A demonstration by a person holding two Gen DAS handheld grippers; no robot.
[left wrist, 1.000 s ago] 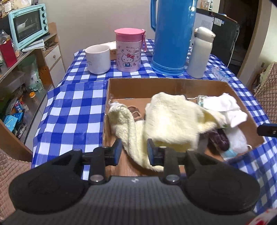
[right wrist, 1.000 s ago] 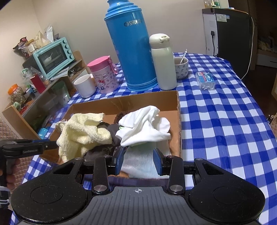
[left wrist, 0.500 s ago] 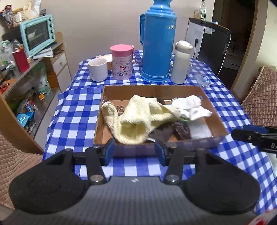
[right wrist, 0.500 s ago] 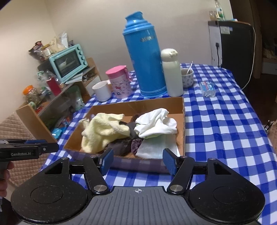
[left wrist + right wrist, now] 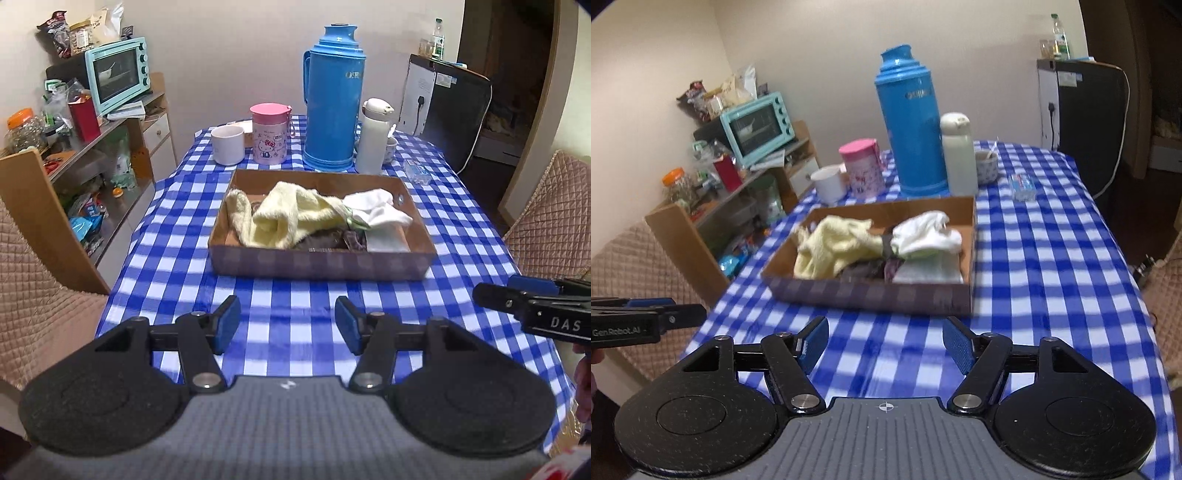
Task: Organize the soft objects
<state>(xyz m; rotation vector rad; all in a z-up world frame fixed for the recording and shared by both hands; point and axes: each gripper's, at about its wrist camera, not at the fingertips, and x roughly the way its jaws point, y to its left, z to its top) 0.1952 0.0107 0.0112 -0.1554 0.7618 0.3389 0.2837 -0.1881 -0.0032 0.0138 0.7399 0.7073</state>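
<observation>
From the left wrist view, the left gripper (image 5: 287,325) hangs over the checked counter (image 5: 184,236) on the near side of the cardboard box (image 5: 317,264), its jaws opening with nothing between them, and the right gripper (image 5: 517,301) shows at the right edge. All the soft things lie in the box: one yellow towel (image 5: 284,218) heaped on the left, one white cloth (image 5: 376,212) on the right, one pale folded cloth (image 5: 386,242) beneath it, and some dark pieces (image 5: 325,240) in the middle whose number cannot be told. Behind the box stand one blue flask (image 5: 334,99), one white bottle (image 5: 373,134), one pink cup (image 5: 269,133) and one white mug (image 5: 228,144). The step in hand looks like a retreat after a drop, and it goes well if each gripper stays clear of the box wall and drags no cloth out. From the right wrist view, the right gripper (image 5: 884,345) is likewise empty, jaws opening over the bare counter (image 5: 1052,258) in front of the box (image 5: 871,293), with the left gripper (image 5: 657,317) at the left edge. The same count holds here: one yellow towel (image 5: 831,247), one white cloth (image 5: 927,236), plus one small bowl (image 5: 986,166) and one small packet (image 5: 1021,186) beyond the box. If anything still needs tidying, a pick from the top of the heap is the safer choice.
</observation>
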